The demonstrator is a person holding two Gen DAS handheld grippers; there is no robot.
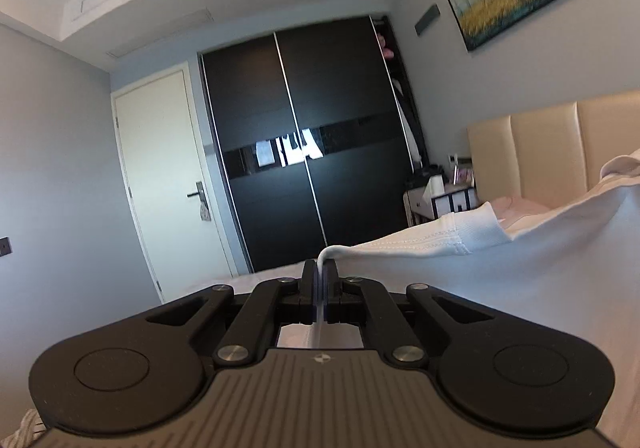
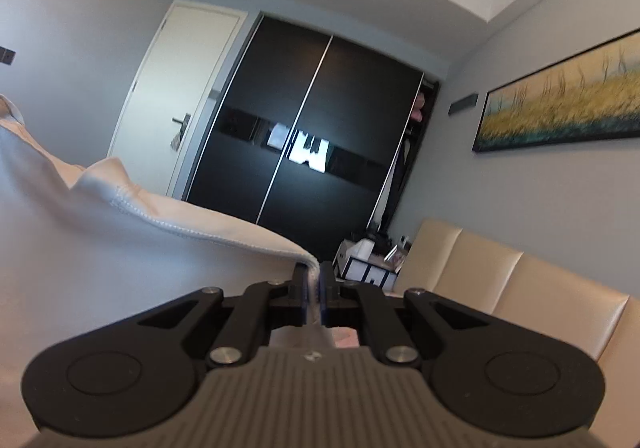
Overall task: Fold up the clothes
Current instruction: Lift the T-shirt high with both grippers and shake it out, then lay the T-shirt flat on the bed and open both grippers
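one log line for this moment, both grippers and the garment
left gripper: shut on white garment | right gripper: shut on white garment | garment lifted, spread between both | fold not yet made

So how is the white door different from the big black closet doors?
The plain white door is one narrow panel; the glossy black sliding closet doors are two wide panels. The white door has a dark lever handle; the closet doors show none, only thin silver edge strips. The closet doors have a shiny band reflecting light; the white door looks matte. Both are tall and stand on the same far wall.
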